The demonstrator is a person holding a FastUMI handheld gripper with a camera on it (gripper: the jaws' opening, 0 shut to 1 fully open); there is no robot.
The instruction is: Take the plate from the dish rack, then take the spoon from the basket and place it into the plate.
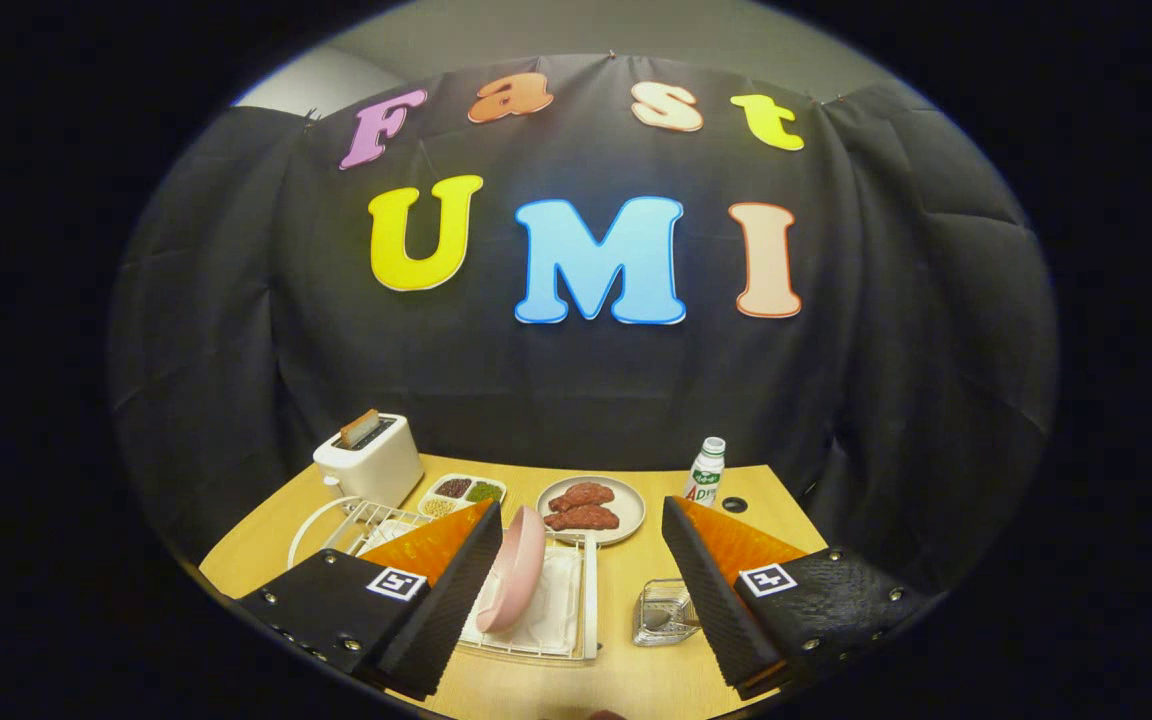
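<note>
A pink plate (pixel 515 582) stands on edge in the white wire dish rack (pixel 576 620), just inside my left finger. My gripper (pixel 583 515) is open wide above the table, with nothing between its fingers. The plate sits below and ahead of the left finger, apart from it as far as I can tell. A small clear basket (pixel 663 612) rests on the table beside my right finger; something metallic lies in it, too small to make out.
Beyond the rack stand a white toaster (pixel 369 463) with a slice of bread, a small compartment tray (pixel 461 493) of grains, a grey plate (pixel 626 515) of red meat, and a small white bottle (pixel 705 470). The wooden table (pixel 626 670) ends at the black cloth wall.
</note>
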